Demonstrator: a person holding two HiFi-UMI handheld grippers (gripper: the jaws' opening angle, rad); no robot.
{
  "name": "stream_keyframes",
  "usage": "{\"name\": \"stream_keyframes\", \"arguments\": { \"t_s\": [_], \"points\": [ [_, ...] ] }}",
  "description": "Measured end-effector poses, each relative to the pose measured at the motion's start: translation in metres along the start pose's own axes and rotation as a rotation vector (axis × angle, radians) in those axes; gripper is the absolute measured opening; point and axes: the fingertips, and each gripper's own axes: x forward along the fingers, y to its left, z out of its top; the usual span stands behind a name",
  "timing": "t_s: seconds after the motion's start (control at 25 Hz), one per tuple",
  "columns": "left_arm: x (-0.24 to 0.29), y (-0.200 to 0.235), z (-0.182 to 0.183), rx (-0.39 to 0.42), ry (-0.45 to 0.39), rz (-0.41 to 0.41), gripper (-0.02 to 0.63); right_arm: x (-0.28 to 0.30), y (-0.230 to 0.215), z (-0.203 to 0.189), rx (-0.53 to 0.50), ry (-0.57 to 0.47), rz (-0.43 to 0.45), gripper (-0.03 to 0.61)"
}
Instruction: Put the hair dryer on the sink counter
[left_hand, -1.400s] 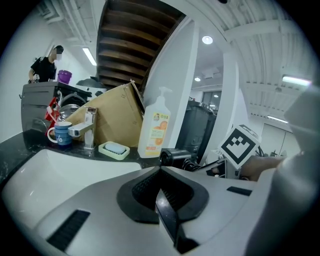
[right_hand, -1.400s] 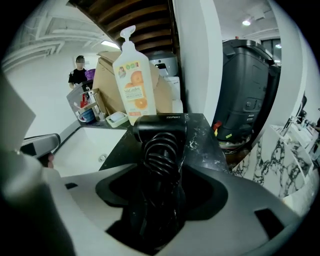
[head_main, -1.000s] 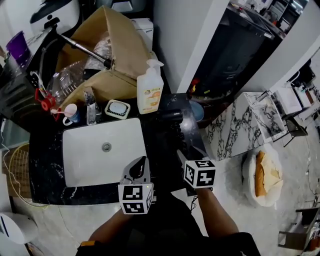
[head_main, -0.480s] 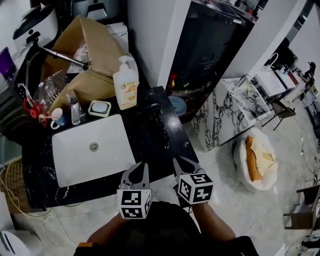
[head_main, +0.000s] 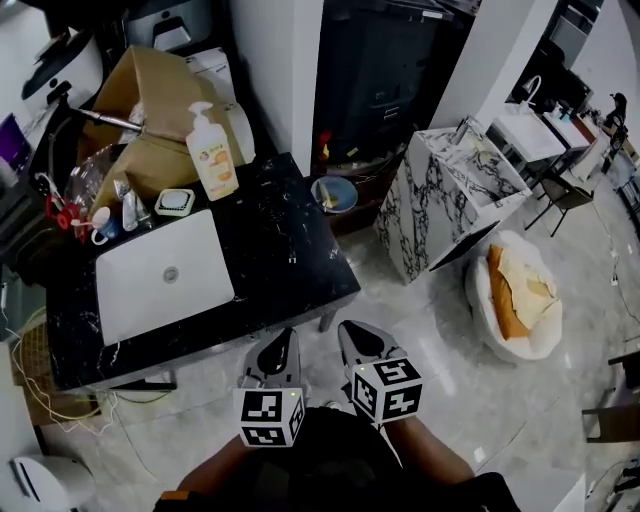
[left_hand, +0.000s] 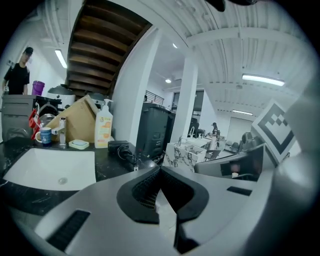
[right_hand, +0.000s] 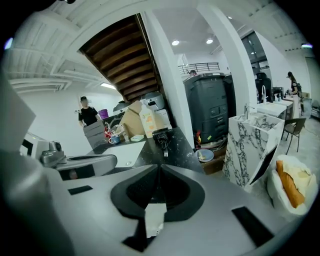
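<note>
Far left on the black marble sink counter (head_main: 300, 285): brown cardboard box (head_main: 160, 100) at the back, small blue cup (head_main: 100, 230) and pale green soap dish (head_main: 174, 203) in front of it, white pump bottle with an orange label (head_main: 212, 150) upright just beside the dish. Nearer the front edge, white rectangular basin (head_main: 165, 272) sunk into the dark stone. To the right of the basin, black hair dryer (right_hand: 161, 136) lying on the counter (hard to pick out from the head view, black on black), touched by neither gripper. Below the counter's front edge, grey left gripper (head_main: 278, 352), jaws pressed together with nothing between them, held over the pale marble floor (head_main: 420, 330) and well apart from the dryer. Just beside it, right gripper (head_main: 358, 343), jaws closing, tips all but meeting, likewise empty. Further right on the floor, blue bowl (head_main: 334, 194) near the counter's far corner, then white block veined in black (head_main: 450, 195), then round white cushion (head_main: 540, 340) with a tan cloth (head_main: 510, 295) lying on it.
</note>
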Motion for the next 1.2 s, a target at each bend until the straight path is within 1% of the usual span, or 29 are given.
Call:
{"name": "stream_keyframes", "arguments": {
  "t_s": [0.2, 0.44, 0.76, 1.2],
  "points": [
    [-0.032, -0.042, -0.017, 0.016, -0.013, 0.04, 0.006, -0.045, -0.007, -0.029, -0.019, -0.012, 0.038, 0.025],
    [-0.068, -0.067, -0.035, 0.0, -0.023, 0.098, 0.006, -0.085, -0.002, -0.057, -0.04, -0.015, 0.073, 0.018],
    [-0.093, -0.082, -0.048, 0.006, -0.038, 0.142, 0.006, -0.114, -0.001, -0.082, -0.036, -0.038, 0.095, 0.015],
    [-0.099, -0.09, -0.054, 0.006, -0.042, 0.142, 0.006, -0.121, -0.002, -0.089, -0.025, -0.045, 0.1, 0.014]
  ]
}}
